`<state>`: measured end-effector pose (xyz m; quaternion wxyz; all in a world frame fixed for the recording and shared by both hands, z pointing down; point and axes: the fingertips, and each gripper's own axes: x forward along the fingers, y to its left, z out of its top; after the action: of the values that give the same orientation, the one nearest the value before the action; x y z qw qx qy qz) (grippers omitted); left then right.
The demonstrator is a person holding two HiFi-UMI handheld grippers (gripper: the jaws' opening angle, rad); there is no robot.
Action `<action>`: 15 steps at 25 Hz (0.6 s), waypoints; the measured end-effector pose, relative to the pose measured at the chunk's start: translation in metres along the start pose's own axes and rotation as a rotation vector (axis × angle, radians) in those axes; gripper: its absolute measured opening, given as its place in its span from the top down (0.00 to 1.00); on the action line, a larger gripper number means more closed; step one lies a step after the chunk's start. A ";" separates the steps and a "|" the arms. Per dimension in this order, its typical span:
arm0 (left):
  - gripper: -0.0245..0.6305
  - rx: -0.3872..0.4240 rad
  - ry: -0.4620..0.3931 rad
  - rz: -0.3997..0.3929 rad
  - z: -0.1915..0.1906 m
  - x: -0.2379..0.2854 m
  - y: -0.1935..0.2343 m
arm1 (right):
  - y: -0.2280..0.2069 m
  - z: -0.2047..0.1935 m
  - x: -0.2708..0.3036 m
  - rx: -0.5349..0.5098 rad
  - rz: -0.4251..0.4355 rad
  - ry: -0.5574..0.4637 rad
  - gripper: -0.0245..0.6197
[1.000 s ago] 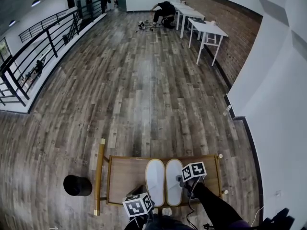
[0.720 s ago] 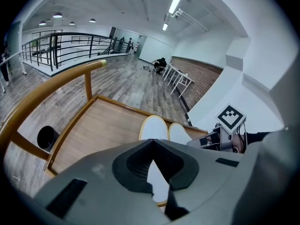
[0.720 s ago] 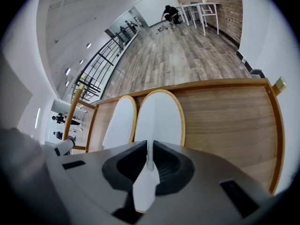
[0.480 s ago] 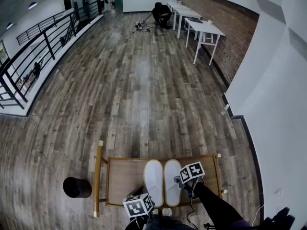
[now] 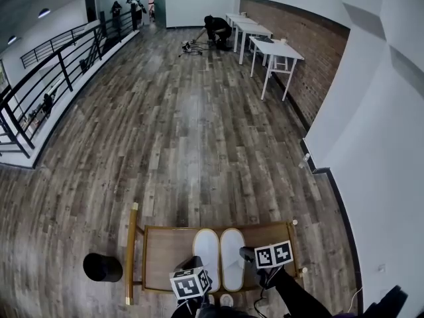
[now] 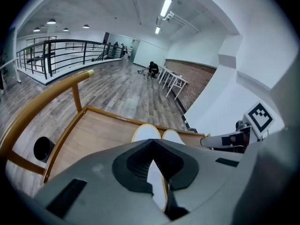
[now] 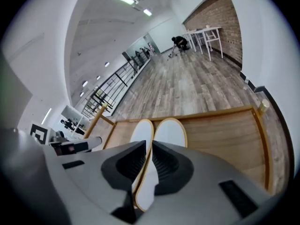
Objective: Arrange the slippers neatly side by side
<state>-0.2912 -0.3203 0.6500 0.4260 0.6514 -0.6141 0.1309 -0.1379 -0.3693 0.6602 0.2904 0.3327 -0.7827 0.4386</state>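
Two white slippers with tan rims lie side by side, touching, toes pointing away, on a low wooden table [image 5: 165, 250]. The left slipper [image 5: 207, 256] and right slipper [image 5: 232, 256] also show in the left gripper view [image 6: 146, 132] [image 6: 174, 136] and the right gripper view [image 7: 142, 130] [image 7: 171, 132]. My left gripper [image 5: 193, 265] [image 6: 152, 142] hovers at the left slipper's heel, shut and empty. My right gripper [image 5: 246, 252] [image 7: 149, 147] sits by the right slipper's near right edge. Its jaws stand a narrow gap apart with nothing pressed between them.
The table has a gold rail [image 5: 130, 254] along its left side. A black round bin [image 5: 102, 267] stands on the plank floor to its left. A white wall [image 5: 371, 177] runs close on the right. Far off are white tables [image 5: 275, 48], a crouching person [image 5: 215, 26] and a black railing [image 5: 40, 91].
My right gripper has drawn back from the right slipper toward the near edge, and its jaws have parted a little. The slippers stay put. The head view tilted slightly.
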 end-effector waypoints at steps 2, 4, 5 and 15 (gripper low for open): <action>0.96 0.012 -0.019 -0.018 0.010 0.000 -0.008 | 0.013 0.018 -0.016 -0.022 0.003 -0.103 0.90; 0.96 0.022 -0.040 -0.037 0.019 0.000 -0.016 | 0.022 0.033 -0.029 -0.066 -0.020 -0.193 0.93; 0.96 0.027 -0.050 -0.045 0.023 0.000 -0.021 | 0.025 0.039 -0.034 -0.090 -0.035 -0.222 0.96; 0.96 0.169 -0.142 -0.052 0.035 -0.016 -0.056 | 0.048 0.022 -0.046 -0.020 -0.108 -0.350 0.96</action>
<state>-0.2560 -0.3410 0.5954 0.3281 0.7082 -0.6126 0.1246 -0.1509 -0.3573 0.5928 0.1763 0.4428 -0.8066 0.3498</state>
